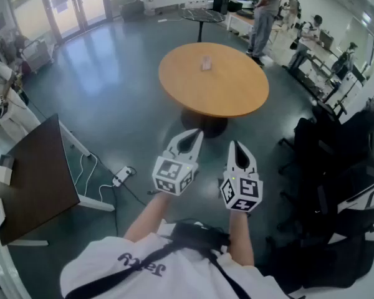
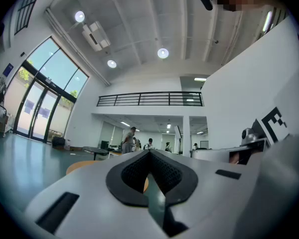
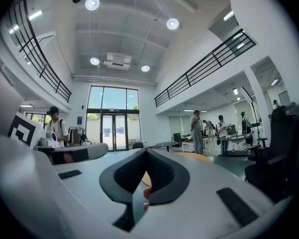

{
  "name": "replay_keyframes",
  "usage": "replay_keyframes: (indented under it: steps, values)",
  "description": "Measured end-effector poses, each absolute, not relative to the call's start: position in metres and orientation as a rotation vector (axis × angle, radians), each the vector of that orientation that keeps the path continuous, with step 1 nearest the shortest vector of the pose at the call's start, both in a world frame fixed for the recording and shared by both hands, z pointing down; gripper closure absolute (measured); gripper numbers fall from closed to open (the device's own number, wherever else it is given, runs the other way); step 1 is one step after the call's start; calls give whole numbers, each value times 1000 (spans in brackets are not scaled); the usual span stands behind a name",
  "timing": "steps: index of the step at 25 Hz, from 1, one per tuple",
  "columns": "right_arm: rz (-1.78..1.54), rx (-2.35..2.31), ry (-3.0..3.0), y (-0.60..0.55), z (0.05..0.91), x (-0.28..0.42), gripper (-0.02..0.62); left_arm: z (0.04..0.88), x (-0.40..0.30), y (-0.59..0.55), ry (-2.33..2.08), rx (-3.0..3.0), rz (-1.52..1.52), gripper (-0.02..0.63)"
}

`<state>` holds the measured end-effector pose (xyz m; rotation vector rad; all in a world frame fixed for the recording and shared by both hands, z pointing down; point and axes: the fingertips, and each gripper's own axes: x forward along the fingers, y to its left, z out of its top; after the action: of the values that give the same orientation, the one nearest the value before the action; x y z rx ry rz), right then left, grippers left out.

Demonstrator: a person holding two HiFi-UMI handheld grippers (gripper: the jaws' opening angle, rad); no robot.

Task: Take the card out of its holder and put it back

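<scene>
Head view suggests the task has not begun: the small card holder, its card too small to make out, stands on the far round wooden table. It is well apart from the left gripper and right gripper, both with jaws closed on nothing. The only writing is dark print on the person's white shirt, too distorted to read.

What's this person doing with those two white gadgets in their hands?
A person stands back from a round wooden table, holding a gripper in each hand. The left gripper and the right gripper are both shut and empty, pointing level towards the table. A small clear object, probably the card holder, stands on the table with nothing touching it, so the task has not started.
</scene>
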<state>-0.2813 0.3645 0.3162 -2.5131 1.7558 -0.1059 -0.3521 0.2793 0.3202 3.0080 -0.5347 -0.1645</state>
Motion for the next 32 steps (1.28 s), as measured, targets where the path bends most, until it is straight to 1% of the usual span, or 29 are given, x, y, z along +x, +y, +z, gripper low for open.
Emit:
replay_keyframes:
  steps: [7,14,22,28,32]
  values:
    - [-119,-2566,1660,404,322,-256,578,327,-317,317,-411,3000,-142,595]
    - [-151,-2682,1442,487,335,-187,577,344,-244,374,-227,2975,-140,595]
    - [-237,-2702,1288,523,363,-148,577,370,-179,411,-63,3005,-15,595]
    - [-278,-2732,1149,542,377,-79,577,378,-99,423,78,2995,11,595]
    - [-279,-2748,1105,529,381,-27,577,385,-43,418,163,3046,20,595]
